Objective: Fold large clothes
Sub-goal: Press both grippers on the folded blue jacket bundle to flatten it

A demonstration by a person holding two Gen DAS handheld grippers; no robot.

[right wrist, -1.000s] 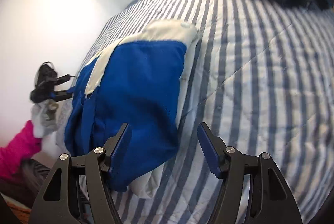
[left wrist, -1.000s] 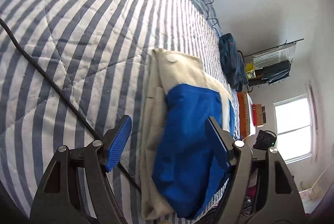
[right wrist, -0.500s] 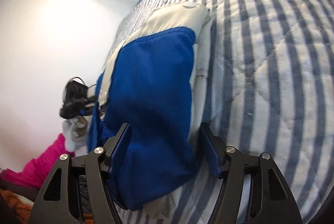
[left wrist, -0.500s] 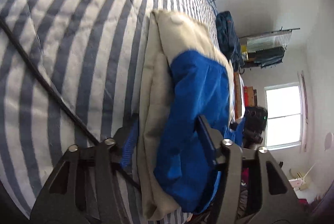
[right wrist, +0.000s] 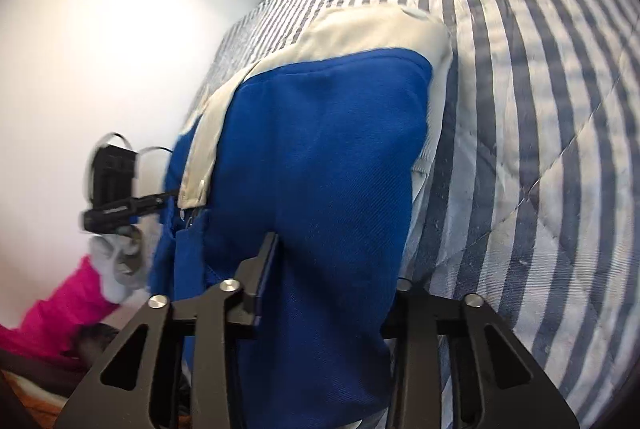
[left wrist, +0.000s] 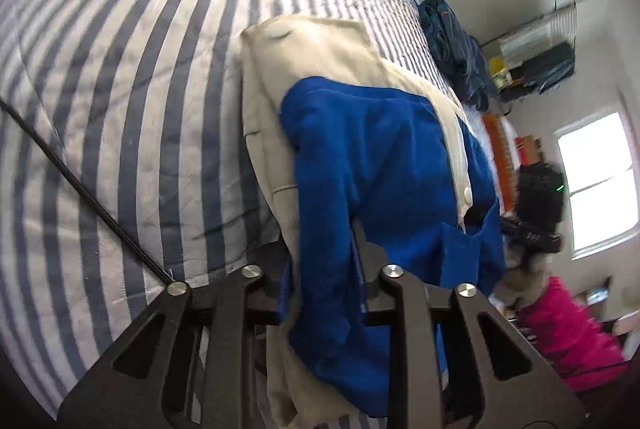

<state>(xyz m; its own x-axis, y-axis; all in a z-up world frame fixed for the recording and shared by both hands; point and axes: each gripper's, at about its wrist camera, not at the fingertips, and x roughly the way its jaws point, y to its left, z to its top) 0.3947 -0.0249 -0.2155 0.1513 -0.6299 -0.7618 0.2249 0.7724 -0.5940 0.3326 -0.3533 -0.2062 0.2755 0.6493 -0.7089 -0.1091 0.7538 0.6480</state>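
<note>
On striped quilt (left wrist: 120,77) | blue-and-cream garment (left wrist: 360,157) | no legible writing

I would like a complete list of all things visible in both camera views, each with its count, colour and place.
garment: one, blue and cream, folded, lying on the bed, its near edge between both pairs of jaws
bed cover: one, grey-and-white striped, under the garment
cable: one, black, lying across the cover, left side of the left view
dark clothes: one pile, navy, far edge of the bed
rack: one, dark wire, against the far wall
window: one, bright, in the right wall
pink sleeve: one, the person's arm, right of the left view
left hand-held gripper: one, black, jaws just closing on the garment
right hand-held gripper: one, black, jaws just closing on the garment
</note>
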